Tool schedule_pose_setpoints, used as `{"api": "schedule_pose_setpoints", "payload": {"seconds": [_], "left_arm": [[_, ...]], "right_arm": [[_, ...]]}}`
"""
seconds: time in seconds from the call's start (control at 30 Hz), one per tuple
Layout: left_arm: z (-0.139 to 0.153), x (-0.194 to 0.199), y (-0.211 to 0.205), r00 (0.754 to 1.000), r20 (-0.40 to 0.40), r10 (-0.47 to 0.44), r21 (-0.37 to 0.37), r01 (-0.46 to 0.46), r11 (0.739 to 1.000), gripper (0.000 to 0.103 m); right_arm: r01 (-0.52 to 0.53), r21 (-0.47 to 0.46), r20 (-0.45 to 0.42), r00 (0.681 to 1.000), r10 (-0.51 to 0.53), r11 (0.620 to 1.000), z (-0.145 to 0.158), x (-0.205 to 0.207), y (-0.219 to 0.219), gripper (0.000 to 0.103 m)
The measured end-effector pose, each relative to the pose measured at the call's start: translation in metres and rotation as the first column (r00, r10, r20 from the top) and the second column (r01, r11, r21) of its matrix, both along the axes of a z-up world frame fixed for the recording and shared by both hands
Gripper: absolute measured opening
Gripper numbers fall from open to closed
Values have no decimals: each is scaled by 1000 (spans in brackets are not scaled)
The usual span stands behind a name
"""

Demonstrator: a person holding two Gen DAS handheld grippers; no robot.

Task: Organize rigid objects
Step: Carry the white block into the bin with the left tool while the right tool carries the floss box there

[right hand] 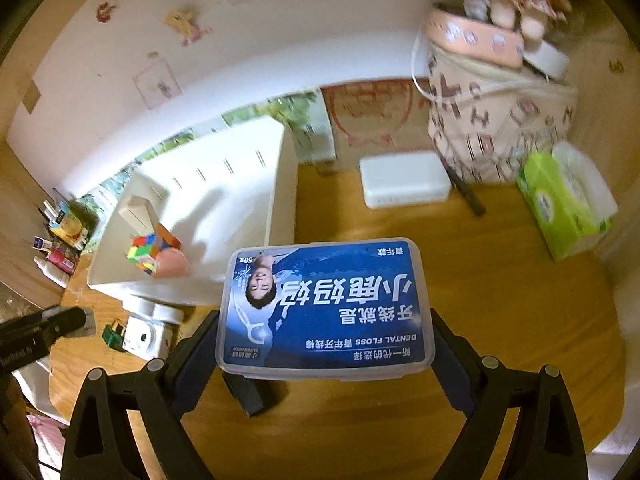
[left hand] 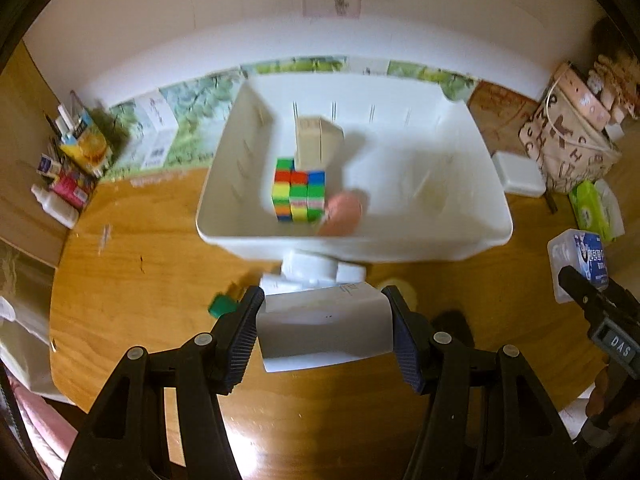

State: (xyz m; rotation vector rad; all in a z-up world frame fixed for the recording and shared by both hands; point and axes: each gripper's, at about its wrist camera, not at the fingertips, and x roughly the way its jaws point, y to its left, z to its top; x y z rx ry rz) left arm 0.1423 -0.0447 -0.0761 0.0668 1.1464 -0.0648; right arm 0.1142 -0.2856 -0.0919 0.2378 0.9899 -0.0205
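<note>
My left gripper (left hand: 325, 322) is shut on a white box-like object (left hand: 324, 332), held above the wooden table just in front of the white bin (left hand: 440, 242). In the bin lie a colourful puzzle cube (left hand: 300, 194), a beige box (left hand: 318, 140) and a pink round thing (left hand: 344, 214). My right gripper (right hand: 325, 322) is shut on a clear dental floss box (right hand: 324, 308) with a blue label, lifted off the table right of the bin (right hand: 276, 200). The floss box (left hand: 576, 264) also shows at the right edge of the left wrist view.
A white camera-like device (right hand: 138, 338) and a small green item (right hand: 114, 336) lie in front of the bin. A flat white box (right hand: 404, 178), a green tissue pack (right hand: 560, 204) and a patterned bag (right hand: 500, 120) stand at the right. Bottles and packs (left hand: 72, 172) crowd the left.
</note>
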Motion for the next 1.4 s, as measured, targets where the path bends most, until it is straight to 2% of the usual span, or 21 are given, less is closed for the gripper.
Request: {"api": "schedule_pose_setpoints", "payload": {"seconds": [0.43,0.67,1.03,1.1,1.27,1.4], "left_arm": [[11,32,10,996,79,-43,-58,47,997,64],[11,43,13,989,136,-57,-96,71,993,63],[19,54,18,943,327,-54,-112,95,989,63],[19,56,19,936,350,-48,-111,93,989,59],[10,67,19,937,346,-48,-114,93,989,59],[3,72,19,941,333,-51,-114,94,989,59]], "right_arm": [[-70,-26,194,978,74,997,18,16,27,94],[-107,-92,262,957,127,990,19,25,47,94],[-124,-177,351,919,180,976,10,39,69,94],[-125,-180,365,913,184,976,9,42,71,94],[-133,-204,398,894,207,970,5,46,79,94],[-154,-219,389,892,231,964,0,53,87,94]]}}
